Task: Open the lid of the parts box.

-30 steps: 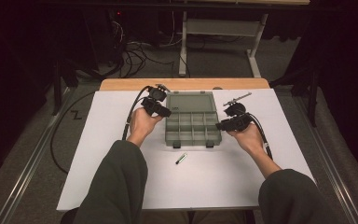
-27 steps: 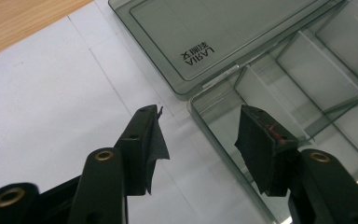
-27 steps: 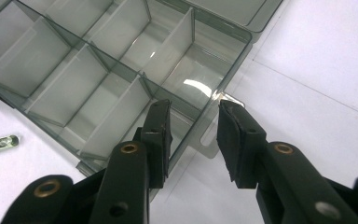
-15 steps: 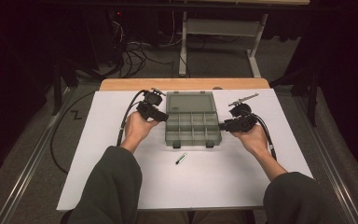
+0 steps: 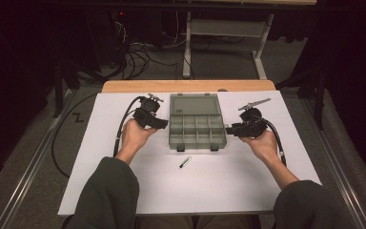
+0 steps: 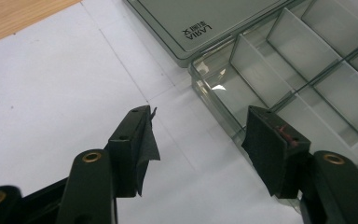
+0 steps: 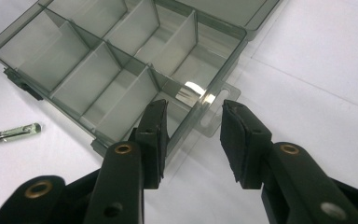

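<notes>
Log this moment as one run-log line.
box: lid open, compartments look empty | left gripper: open, jaws just widening, nothing between | right gripper: open, just widening, astride box tab | small tube: on table

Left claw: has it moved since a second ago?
Yes. In the high view the left claw has slid left, off the compartment box onto the white sheet beside it, jaws opening, nothing between them.

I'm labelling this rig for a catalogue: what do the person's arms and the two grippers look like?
Dark olive-grey sleeves reach to the wrists. The left gripper and right gripper are black, with a black cable each and brass-coloured rivets. Their pads look like worn, ragged rubber.
</notes>
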Motion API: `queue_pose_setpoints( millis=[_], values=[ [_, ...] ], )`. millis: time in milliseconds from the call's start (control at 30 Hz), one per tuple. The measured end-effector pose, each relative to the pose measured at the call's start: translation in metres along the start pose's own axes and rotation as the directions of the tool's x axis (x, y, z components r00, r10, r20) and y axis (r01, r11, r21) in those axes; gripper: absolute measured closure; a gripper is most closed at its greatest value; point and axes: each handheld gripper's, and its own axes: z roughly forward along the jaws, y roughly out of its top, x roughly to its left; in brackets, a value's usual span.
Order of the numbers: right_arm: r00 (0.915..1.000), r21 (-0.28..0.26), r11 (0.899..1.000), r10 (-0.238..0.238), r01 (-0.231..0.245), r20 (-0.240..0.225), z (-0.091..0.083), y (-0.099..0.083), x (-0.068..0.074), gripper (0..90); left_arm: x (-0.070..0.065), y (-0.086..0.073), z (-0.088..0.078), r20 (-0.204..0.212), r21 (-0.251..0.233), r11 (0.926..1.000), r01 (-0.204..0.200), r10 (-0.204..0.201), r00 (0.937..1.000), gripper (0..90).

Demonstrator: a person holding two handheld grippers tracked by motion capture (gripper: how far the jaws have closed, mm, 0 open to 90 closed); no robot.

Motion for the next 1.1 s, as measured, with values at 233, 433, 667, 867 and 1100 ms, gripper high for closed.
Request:
queue_pose_setpoints(
  millis=[233, 433, 667, 867, 1100],
  values=[
    [0.9999, -0.016, 1.000, -0.002, 0.002, -0.015, -0.005, -0.005, -0.001, 62.0, 0.004, -0.008, -0.009, 0.012, -0.028, 0.9996, -0.001, 0.001, 0.9999, 42.5],
    [0.9997, -0.032, 0.999, -0.005, 0.004, -0.023, -0.013, -0.009, 0.000, 61.4, 0.004, -0.017, -0.015, 0.022, -0.042, 0.9991, 0.004, -0.003, 0.9997, 42.5],
    [0.9995, -0.048, 0.999, -0.007, 0.006, -0.031, -0.020, -0.010, 0.001, 61.1, 0.005, -0.025, -0.023, 0.029, -0.053, 0.9986, 0.005, -0.003, 0.9996, 41.9],
    [0.9996, -0.055, 0.998, -0.006, 0.004, -0.029, -0.022, -0.014, 0.001, 60.6, 0.006, -0.033, -0.033, 0.024, -0.068, 0.9977, -0.001, 0.003, 0.9997, 41.4],
    [0.9995, -0.062, 0.998, -0.002, 0.000, -0.033, -0.027, -0.020, 0.001, 59.8, 0.008, -0.041, -0.038, 0.030, -0.081, 0.9967, 0.005, -0.002, 0.9995, 41.2]
  ],
)
